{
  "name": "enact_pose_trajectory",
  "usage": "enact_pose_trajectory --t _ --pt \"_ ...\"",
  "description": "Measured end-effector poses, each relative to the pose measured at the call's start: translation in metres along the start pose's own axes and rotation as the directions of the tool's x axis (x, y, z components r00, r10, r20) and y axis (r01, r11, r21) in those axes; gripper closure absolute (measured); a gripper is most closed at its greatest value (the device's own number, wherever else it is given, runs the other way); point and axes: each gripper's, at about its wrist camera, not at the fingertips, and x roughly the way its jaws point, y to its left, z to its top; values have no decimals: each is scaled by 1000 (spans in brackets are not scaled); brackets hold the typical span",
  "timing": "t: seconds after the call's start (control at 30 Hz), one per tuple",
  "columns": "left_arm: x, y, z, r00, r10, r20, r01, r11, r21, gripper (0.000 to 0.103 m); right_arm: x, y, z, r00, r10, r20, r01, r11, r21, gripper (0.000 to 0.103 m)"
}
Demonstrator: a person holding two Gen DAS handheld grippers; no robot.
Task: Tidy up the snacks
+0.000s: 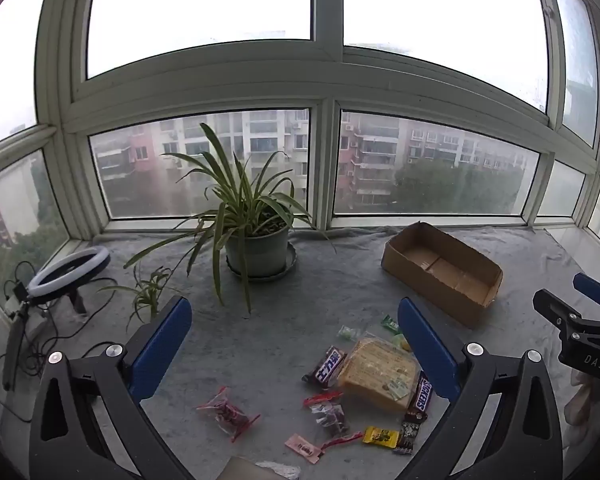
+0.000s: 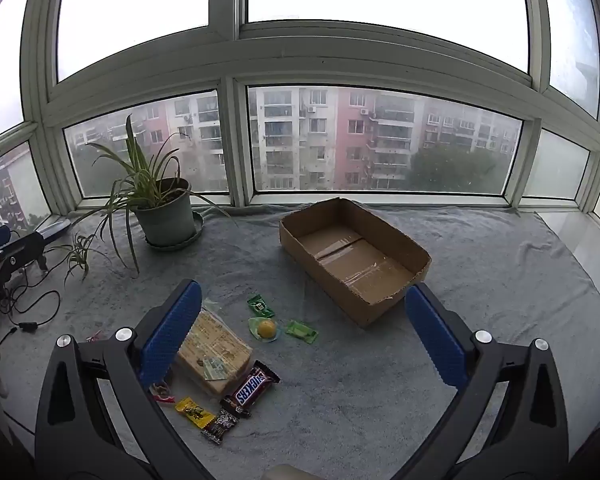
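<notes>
Snacks lie scattered on a grey cloth [image 1: 292,320]: a tan wrapped cake block [image 1: 380,372] [image 2: 214,350], two Snickers bars [image 1: 328,366] [image 2: 252,388], red-ended clear packets [image 1: 228,414], a yellow candy [image 1: 380,436] [image 2: 194,411], green sweets [image 2: 260,306] and a yellow round jelly [image 2: 266,329]. An empty cardboard box [image 1: 440,272] [image 2: 352,252] stands behind them. My left gripper [image 1: 296,344] hangs open above the snacks, holding nothing. My right gripper [image 2: 304,332] is open too, empty, over the cloth in front of the box; part of it [image 1: 572,320] shows at the left wrist view's right edge.
A potted spider plant [image 1: 256,240] [image 2: 166,216] stands by the window, left of the box. A ring light [image 1: 68,270] with cables [image 1: 40,344] sits at the far left. Window frames close the back; a white sill [image 2: 596,248] runs along the right.
</notes>
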Motion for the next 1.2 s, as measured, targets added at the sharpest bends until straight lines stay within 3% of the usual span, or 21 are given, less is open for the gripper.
enact_pose_trajectory --t 0.23,0.27,1.2 --pt "4 0 4 999 -28 -22 28 1000 -6 1 -1 -7 1 1000 7 -14 -7 1000 15 0" --pt "-2 -7 -1 1000 1 -2 -1 1000 12 1 -1 -9 2 1000 8 -16 -7 1000 16 0" --pt "0 -2 -2 1000 -13 -4 13 1000 -8 1 -1 1 -3 1000 1 -19 0 1000 19 0"
